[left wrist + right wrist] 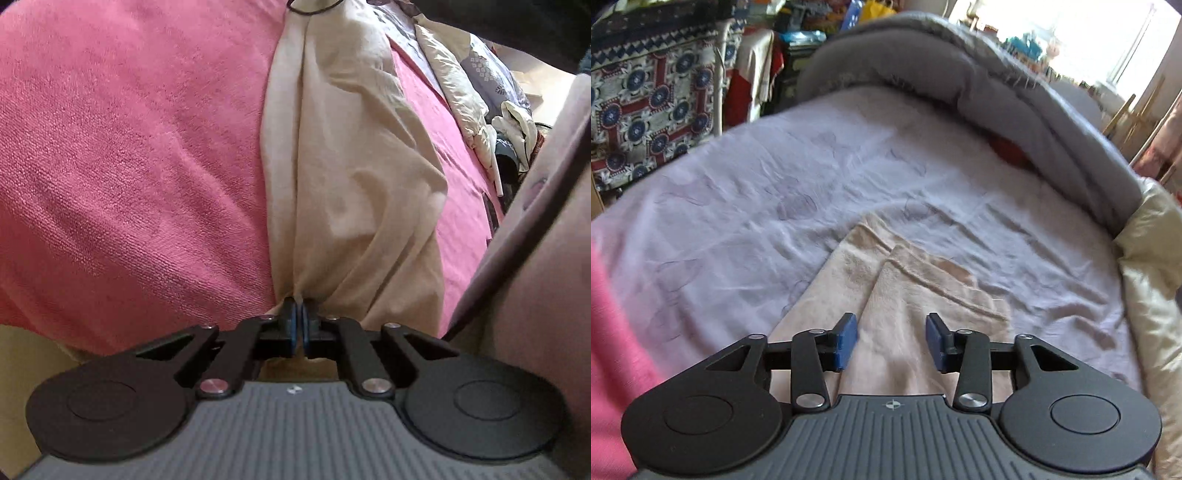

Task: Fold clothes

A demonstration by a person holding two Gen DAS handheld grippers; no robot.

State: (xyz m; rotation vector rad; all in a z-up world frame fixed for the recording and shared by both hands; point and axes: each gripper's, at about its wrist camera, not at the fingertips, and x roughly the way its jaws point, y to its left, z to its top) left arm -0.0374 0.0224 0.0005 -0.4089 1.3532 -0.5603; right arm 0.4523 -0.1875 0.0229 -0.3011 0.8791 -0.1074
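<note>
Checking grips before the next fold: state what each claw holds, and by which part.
Left claw pinches a gathered fold at the near end of the beige garment. Right claw is open above it, holding nothing.

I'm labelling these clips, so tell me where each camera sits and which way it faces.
Left wrist: on the left gripper, looking down along shut fingers pinching the beige garment over the pink towel; no hand shows.
Right wrist: on the right gripper, facing down across the lilac bedsheet toward the grey blanket; fingers apart above the garment, nothing between them; no hand shows.
Shared: the beige garment, the pink towel, the sheet.
</note>
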